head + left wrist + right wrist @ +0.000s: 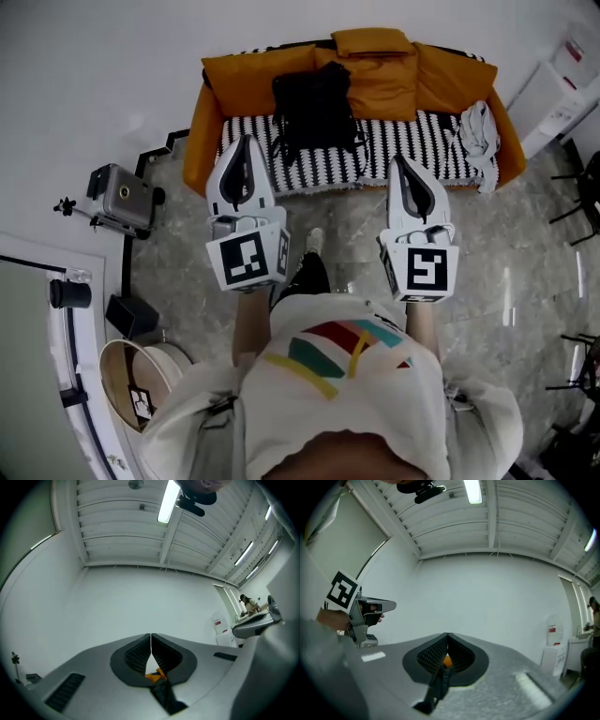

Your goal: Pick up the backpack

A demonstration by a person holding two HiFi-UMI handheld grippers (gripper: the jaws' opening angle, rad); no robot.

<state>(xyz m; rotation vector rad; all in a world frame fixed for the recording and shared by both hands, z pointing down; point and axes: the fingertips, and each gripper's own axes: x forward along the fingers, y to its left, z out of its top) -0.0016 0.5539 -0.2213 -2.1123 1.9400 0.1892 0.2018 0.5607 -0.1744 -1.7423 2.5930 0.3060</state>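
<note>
Black backpack [314,117]: long axis near-to-far on sofa [422,150]; top end indistinct.
Left gripper [247,141], right gripper [399,161]: closed, empty.

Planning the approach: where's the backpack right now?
Head view: the black backpack sits on the orange sofa, left of centre against the back cushions, beyond the left gripper.
</note>
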